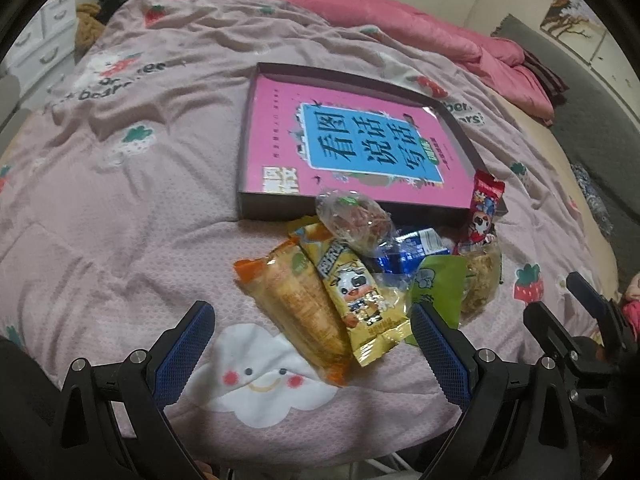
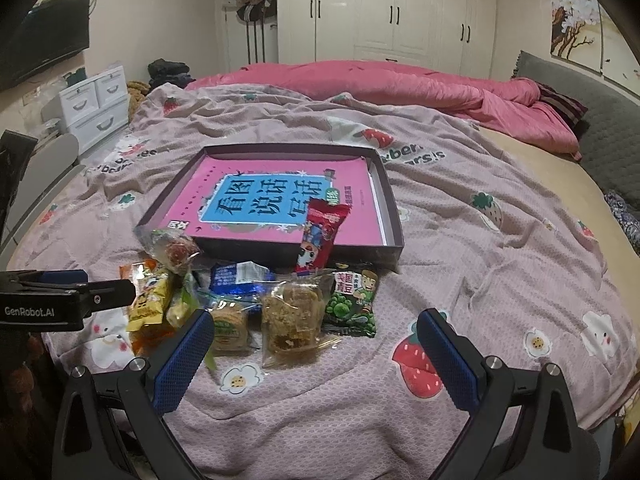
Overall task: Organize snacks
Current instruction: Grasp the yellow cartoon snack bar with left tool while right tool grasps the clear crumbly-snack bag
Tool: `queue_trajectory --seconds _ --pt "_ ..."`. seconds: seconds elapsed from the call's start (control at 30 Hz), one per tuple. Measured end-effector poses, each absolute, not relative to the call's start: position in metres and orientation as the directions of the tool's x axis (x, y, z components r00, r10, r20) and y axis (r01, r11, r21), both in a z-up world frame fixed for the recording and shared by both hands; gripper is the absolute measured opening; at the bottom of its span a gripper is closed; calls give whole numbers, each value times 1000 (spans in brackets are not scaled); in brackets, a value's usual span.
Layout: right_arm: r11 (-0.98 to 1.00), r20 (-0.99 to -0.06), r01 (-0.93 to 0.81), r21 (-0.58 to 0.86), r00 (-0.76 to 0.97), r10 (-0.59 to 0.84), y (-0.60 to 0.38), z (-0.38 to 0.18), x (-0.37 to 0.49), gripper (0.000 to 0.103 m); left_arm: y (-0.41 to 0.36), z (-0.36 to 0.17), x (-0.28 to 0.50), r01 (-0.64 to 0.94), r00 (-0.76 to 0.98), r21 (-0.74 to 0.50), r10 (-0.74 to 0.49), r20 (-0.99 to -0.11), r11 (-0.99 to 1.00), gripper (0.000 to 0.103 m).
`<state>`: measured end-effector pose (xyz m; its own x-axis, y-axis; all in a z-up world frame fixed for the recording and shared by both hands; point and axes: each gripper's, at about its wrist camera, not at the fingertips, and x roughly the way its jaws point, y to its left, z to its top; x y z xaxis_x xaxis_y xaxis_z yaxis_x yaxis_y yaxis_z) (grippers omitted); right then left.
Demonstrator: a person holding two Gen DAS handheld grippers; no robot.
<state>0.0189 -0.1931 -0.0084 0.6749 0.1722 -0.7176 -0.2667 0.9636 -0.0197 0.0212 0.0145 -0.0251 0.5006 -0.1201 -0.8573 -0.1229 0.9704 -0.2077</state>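
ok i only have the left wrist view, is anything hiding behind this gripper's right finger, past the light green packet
Observer: Yes, a dark green pea packet lies flat on the blanket there, just right of the clear-wrapped brown cake.
Operator: and the right gripper, holding anything
Observer: No, the right gripper is open and empty, with both of those packets just ahead of it.
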Motion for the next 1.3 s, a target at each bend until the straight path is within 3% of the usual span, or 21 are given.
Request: queue_trajectory --seconds 0.3,0.47,0.7,0.97,1.3 --pt "967 -752 -254 -20 641 152 -194 -21 29 102 4 -34 34 -90 472 -207 -141 -870 974 98" --pt "971 -771 -240 -15 621 141 -195 -29 37 102 -5 -38 38 -55 455 -204 -157 -877 978 78" --pt "963 -794 -264 -50 595 122 -184 -41 47 102 -7 -44 43 -64 437 -181 -135 -889 981 77" --pt "950 -805 -295 -98 585 99 -171 -55 60 85 1 -52 45 -94 408 -209 -154 -900 973 71" --pt "925 -819 -368 -95 557 138 -160 -65 63 53 3 -60 49 -120 371 -199 -142 -918 973 62"
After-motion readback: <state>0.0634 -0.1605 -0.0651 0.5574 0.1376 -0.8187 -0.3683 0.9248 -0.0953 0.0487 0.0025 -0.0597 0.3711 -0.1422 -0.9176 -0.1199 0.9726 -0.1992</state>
